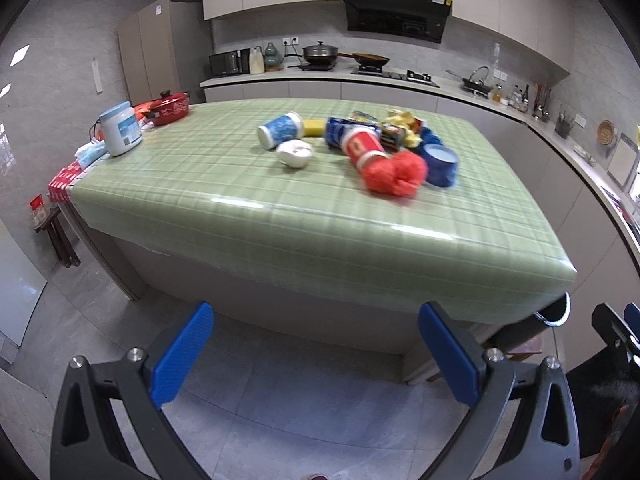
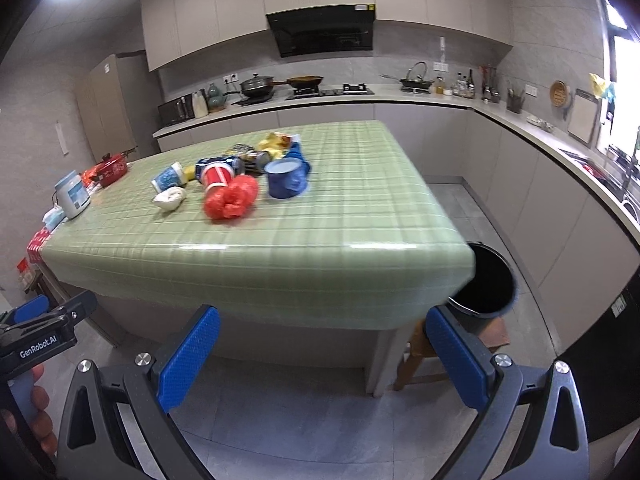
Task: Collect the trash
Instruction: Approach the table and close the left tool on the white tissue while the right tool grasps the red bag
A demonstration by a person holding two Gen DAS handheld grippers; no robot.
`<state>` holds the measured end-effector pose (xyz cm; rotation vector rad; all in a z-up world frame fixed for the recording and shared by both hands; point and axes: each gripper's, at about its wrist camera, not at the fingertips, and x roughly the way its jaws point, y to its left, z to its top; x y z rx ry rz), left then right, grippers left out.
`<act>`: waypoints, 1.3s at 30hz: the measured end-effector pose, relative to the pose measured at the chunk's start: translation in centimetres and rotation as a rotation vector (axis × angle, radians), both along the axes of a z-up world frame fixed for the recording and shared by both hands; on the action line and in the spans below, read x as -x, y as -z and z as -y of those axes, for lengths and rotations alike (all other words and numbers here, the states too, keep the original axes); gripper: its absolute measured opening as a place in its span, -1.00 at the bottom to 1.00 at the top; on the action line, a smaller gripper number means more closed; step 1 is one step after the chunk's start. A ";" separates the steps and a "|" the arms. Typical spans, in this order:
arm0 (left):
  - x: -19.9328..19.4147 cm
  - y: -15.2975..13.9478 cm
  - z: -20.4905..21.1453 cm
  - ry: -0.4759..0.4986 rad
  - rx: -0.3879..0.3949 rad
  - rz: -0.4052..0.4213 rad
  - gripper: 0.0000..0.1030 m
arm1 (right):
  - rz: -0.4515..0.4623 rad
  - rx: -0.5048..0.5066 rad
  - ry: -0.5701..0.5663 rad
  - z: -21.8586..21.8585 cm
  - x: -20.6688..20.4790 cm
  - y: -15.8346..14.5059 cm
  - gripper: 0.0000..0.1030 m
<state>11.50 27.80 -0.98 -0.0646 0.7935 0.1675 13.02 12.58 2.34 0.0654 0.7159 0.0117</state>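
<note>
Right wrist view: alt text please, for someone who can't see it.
The open, empty right gripper faces a green-checked table holding a trash pile: red mesh bag, blue cup, wrappers. A black bin sits below the table's right corner.

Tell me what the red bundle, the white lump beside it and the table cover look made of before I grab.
Red bundle: looks like thin plastic bag or netting, crinkled and knotted, slightly shiny.
White lump: probably a wadded plastic bag or paper; soft folds, blur leaves it open.
Table cover: green plaid cloth, seemingly under clear glossy plastic, given the glare streaks along the edge.
</note>
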 end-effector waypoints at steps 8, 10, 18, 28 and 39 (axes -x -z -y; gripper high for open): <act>-5.0 0.7 -4.0 -0.041 0.015 -0.002 1.00 | -0.006 -0.002 -0.065 -3.9 -6.3 0.6 0.93; -6.8 0.9 -4.6 -0.060 0.010 0.000 1.00 | -0.008 -0.011 -0.086 -4.4 -8.5 1.1 0.86; -13.3 0.7 -6.5 -0.104 -0.019 -0.009 1.00 | -0.052 -0.049 -0.149 -6.3 -17.5 2.4 0.67; -21.9 3.0 -8.7 -0.045 -0.026 -0.060 1.00 | -0.129 -0.085 -0.126 -9.1 -25.5 5.4 0.67; -29.9 6.0 -10.4 0.093 -0.018 -0.106 1.00 | -0.175 -0.093 -0.033 -12.5 -30.4 8.2 0.69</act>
